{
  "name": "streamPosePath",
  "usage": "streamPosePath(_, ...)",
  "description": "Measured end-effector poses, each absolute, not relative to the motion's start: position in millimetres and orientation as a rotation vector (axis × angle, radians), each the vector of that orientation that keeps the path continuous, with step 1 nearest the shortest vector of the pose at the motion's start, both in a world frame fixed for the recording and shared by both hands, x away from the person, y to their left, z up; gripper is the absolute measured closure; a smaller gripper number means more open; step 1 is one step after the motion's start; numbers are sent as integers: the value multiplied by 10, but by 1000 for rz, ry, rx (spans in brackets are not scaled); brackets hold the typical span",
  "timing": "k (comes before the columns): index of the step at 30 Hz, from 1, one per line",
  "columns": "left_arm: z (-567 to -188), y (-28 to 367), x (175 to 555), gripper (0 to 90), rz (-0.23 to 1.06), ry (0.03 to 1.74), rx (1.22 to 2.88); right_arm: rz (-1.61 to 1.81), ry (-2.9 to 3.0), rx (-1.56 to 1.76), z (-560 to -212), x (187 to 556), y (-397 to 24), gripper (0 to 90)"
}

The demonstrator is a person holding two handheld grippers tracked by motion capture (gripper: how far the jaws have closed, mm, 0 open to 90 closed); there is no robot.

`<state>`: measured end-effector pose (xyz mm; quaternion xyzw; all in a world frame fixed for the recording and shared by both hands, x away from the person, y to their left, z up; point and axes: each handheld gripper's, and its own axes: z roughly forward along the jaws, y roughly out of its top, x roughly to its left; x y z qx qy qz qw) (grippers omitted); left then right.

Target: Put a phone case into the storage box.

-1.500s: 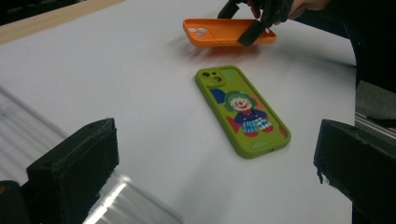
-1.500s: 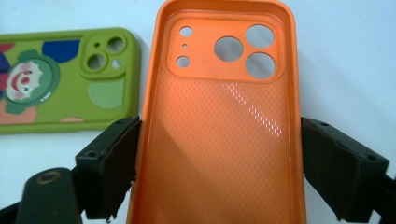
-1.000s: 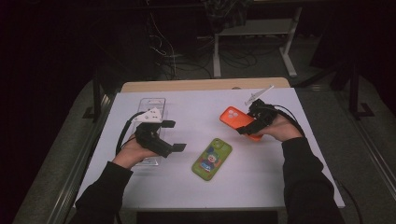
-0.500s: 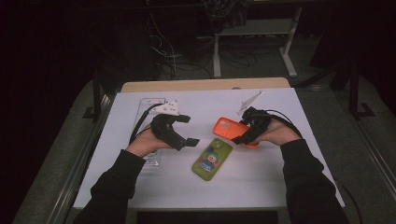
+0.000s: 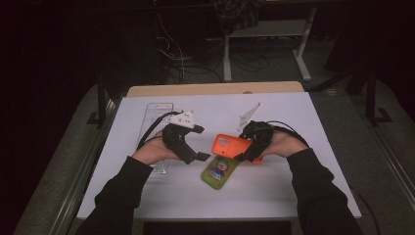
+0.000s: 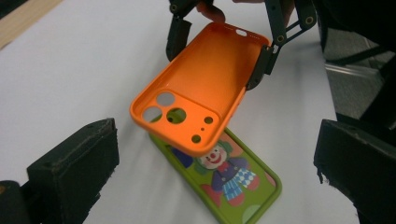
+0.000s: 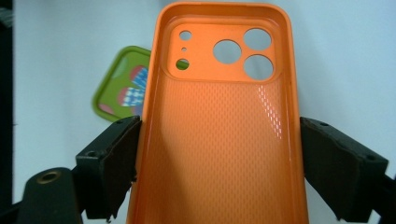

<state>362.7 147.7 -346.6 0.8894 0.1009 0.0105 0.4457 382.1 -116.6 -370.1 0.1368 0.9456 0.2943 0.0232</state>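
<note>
The orange case (image 7: 219, 130) is pinched across its sides by the right gripper (image 5: 250, 146) and held over the green case (image 6: 224, 179), so it can be passed; the left gripper (image 6: 210, 163) is held open.

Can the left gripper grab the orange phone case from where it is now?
Probably yes. The left gripper has its jaws wide apart and points at the orange case, with bare white table between them. The right gripper holds the case by its long sides, above the green clown case.

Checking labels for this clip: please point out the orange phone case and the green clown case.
orange phone case (image 7: 219, 140), right gripper view, dimpled inner face.
green clown case (image 6: 224, 175), left gripper view, clown picture.
</note>
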Motion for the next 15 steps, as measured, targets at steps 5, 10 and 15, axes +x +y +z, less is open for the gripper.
streamPosePath(5, -3480, 1438, 3602, 0, 14, 217, 2227, 916, 2970, 324, -3673, 3748, -1057, 147)
streamPosePath(10, -3482, 1400, 3582, 0, 4, 177, 2244, 909, 3008, 248, -3672, 3672, -950, 147)
streamPosePath(15, -3509, 1358, 3557, 0, -20, 152, 2265, 888, 3036, 173, -3692, 3611, -839, 147)
